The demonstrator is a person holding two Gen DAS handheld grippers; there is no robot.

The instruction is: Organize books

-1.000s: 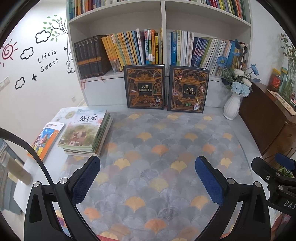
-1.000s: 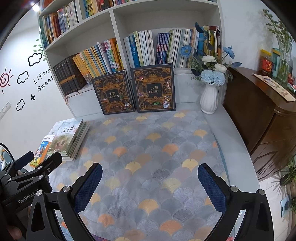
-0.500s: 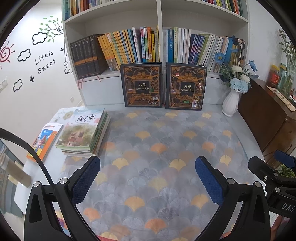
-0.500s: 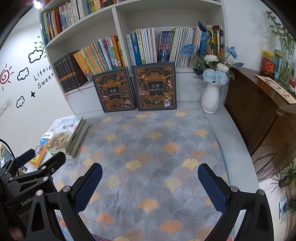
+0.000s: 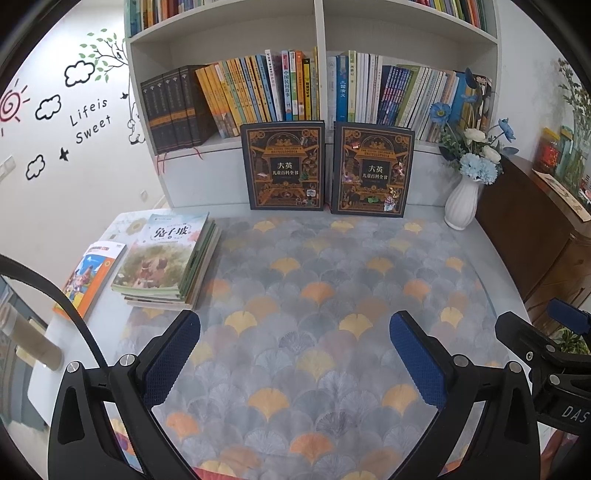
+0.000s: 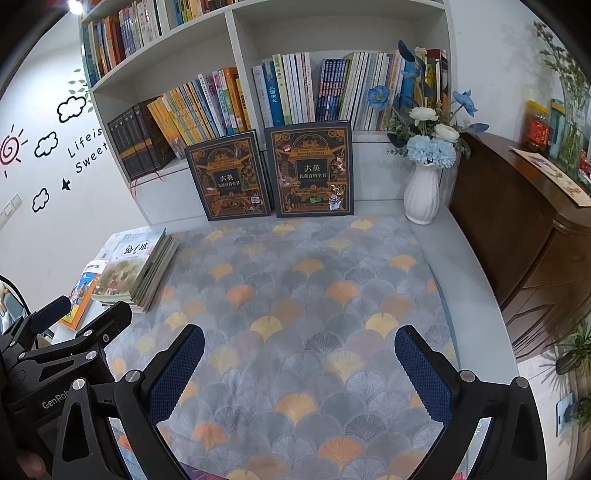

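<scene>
A stack of thin picture books (image 5: 166, 258) (image 6: 135, 271) lies flat at the table's left side, and an orange book (image 5: 92, 275) (image 6: 79, 295) lies beside it nearer the edge. Two dark encyclopedia volumes (image 5: 283, 166) (image 6: 312, 170) stand upright against the bookshelf (image 5: 319, 33) at the back. My left gripper (image 5: 295, 332) hovers open over the patterned table mat, with nothing between its blue pads. My right gripper (image 6: 299, 343) is open too and holds nothing. Each gripper shows at the edge of the other's view.
A white vase with blue and white flowers (image 5: 463, 197) (image 6: 423, 192) stands at the back right of the table. A dark wooden cabinet (image 6: 524, 229) runs along the right side. The shelf compartments are packed with upright books (image 5: 258, 92).
Both views have tilted up slightly, so the shelf and standing volumes sit a little lower in frame. The books have not moved and both grippers stay open.
</scene>
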